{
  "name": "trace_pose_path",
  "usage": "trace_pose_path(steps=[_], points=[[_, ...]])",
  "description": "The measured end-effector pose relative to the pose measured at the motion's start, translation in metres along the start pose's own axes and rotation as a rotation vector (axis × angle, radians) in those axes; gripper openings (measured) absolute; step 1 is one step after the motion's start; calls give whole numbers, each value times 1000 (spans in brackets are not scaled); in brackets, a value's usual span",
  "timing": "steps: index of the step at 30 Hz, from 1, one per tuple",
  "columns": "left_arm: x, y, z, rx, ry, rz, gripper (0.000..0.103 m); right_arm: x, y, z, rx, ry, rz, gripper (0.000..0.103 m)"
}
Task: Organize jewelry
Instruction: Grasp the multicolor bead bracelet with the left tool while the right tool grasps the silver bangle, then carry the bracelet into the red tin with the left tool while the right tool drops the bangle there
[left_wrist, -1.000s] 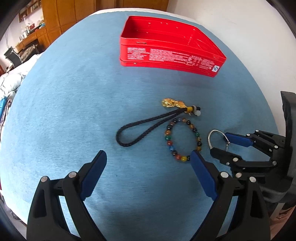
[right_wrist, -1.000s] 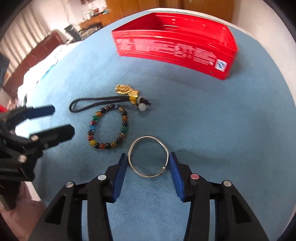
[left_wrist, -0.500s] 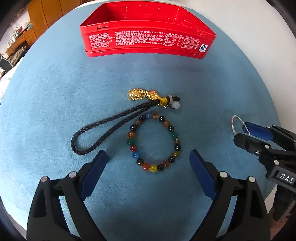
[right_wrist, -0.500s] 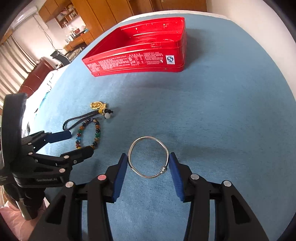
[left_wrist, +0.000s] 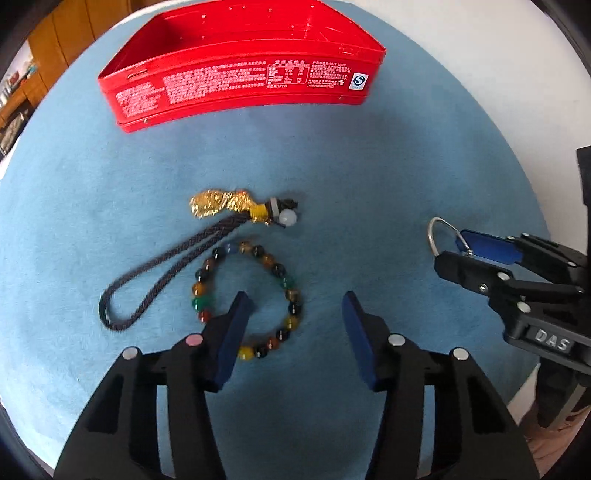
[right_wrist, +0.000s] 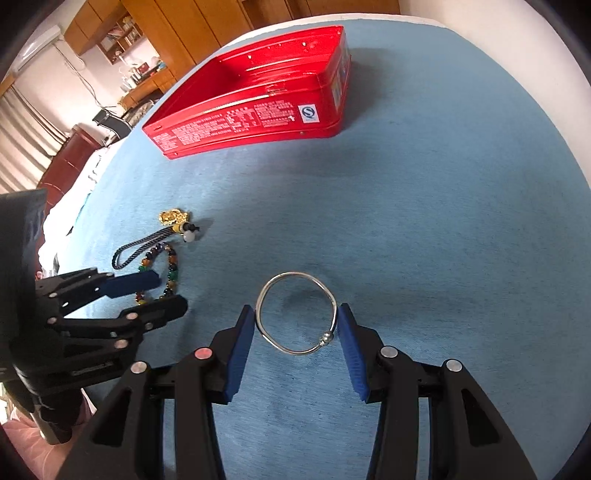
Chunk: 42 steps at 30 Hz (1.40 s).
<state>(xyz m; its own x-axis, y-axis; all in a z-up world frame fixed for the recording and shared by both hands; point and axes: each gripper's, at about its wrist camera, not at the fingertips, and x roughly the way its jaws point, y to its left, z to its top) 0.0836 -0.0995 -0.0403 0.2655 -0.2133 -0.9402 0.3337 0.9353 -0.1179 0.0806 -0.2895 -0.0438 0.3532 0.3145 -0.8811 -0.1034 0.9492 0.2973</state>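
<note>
A silver bangle (right_wrist: 297, 314) is pinched between the blue pads of my right gripper (right_wrist: 297, 321) and held above the blue cloth; it also shows in the left wrist view (left_wrist: 434, 232). My left gripper (left_wrist: 295, 314) is open, its jaws half closed, low over a multicoloured bead bracelet (left_wrist: 245, 299) with its left pad inside the loop. A dark braided cord with a gold charm (left_wrist: 218, 205) and a white bead lies just beyond the bracelet. An open red tin (left_wrist: 240, 62) stands at the far side, also in the right wrist view (right_wrist: 255, 96).
The blue cloth (right_wrist: 443, 221) covers a round table; its edge curves close on the right of the left wrist view. Wooden cabinets (right_wrist: 207, 22) and a desk stand beyond the table.
My left gripper has moved forward and down over the bead bracelet and its jaws have narrowed. My right gripper has kept hold of the silver bangle and turned a little further to the right.
</note>
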Motion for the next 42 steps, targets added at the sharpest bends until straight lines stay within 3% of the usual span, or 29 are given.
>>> trace_pose_path(steps=[2, 4, 5, 6, 15, 22, 31, 42], points=[[2, 2, -2, 9, 2, 2, 44, 0, -1, 0, 1, 0, 2, 46], [2, 2, 0, 9, 1, 13, 28, 1, 0, 1, -1, 0, 2, 46], [3, 1, 1, 13, -2, 20, 8, 1, 0, 1, 0, 0, 2, 46], [5, 0, 2, 20, 0, 21, 6, 1, 0, 2, 1, 1, 3, 46], [-11, 8, 2, -6, -46, -17, 6, 0, 3, 2, 12, 4, 16, 46], [-55, 22, -3, -36, -154, -81, 6, -12, 17, 9, -14, -23, 22, 46], [-112, 34, -5, -72, -313, -105, 6, -29, 34, 25, -39, -71, 21, 46], [-109, 55, 16, -105, -347, -98, 6, -29, 47, 54, -50, -94, 18, 46]])
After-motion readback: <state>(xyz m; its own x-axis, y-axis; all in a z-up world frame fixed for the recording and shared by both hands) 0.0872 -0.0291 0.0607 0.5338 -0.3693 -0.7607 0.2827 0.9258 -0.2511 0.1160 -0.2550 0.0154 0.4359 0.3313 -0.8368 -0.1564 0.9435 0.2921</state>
